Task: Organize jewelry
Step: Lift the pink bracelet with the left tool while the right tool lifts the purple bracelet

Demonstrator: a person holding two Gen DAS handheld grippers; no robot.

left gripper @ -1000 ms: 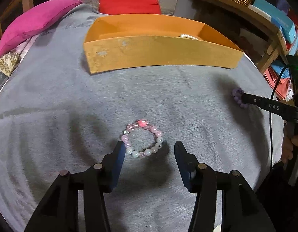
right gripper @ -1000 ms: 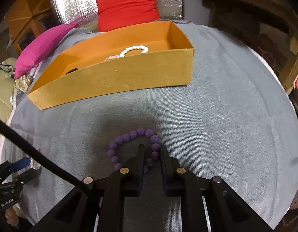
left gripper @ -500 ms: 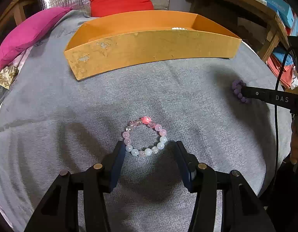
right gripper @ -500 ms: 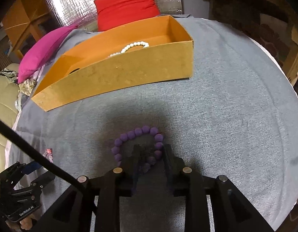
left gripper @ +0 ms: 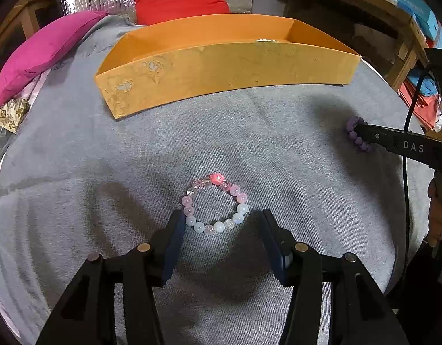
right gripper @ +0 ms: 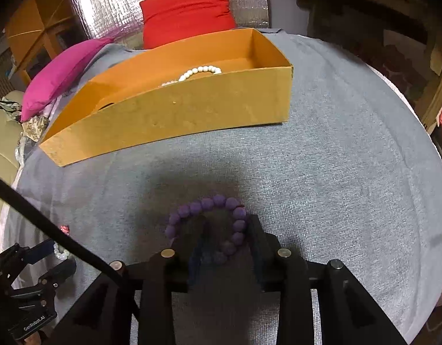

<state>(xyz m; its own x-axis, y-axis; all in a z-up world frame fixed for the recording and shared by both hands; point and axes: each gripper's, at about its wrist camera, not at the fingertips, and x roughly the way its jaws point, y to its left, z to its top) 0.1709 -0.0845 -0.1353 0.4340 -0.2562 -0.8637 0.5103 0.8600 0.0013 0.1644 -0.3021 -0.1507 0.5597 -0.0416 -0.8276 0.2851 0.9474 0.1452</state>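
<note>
Bracelets: one pink (left gripper: 214,207), one purple (right gripper: 212,221) (third boxed); both claws (left gripper: 221,224) (right gripper: 225,238) released, right just widening.

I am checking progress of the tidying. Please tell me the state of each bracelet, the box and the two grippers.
pink bracelet: flat on the grey cloth, between open fingers.
purple bracelet: on the cloth, partly between fingers.
white bead strand: inside the box.
orange box: open, no lid.
left gripper: open.
right gripper: jaws just opening, no grip.
</note>
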